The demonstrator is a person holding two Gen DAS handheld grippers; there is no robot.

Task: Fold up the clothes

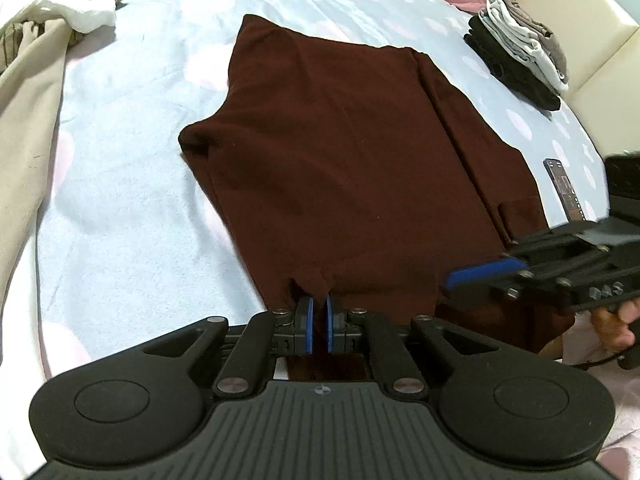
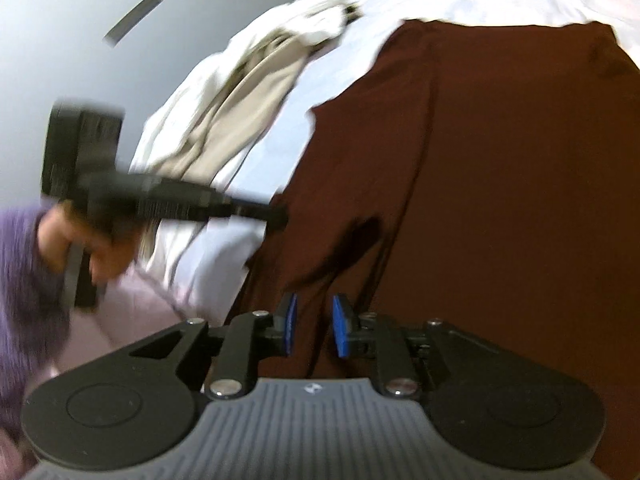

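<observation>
Maroon garment lies mid-bed, sides folded in, folded stack far right, unfolded pile far left; left gripper pinches its near hem, right gripper apart.

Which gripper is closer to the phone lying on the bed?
The right gripper. In the left wrist view it sits just below the phone, over the dark red garment's near edge. The left gripper pinches that edge farther left of the phone.
</observation>
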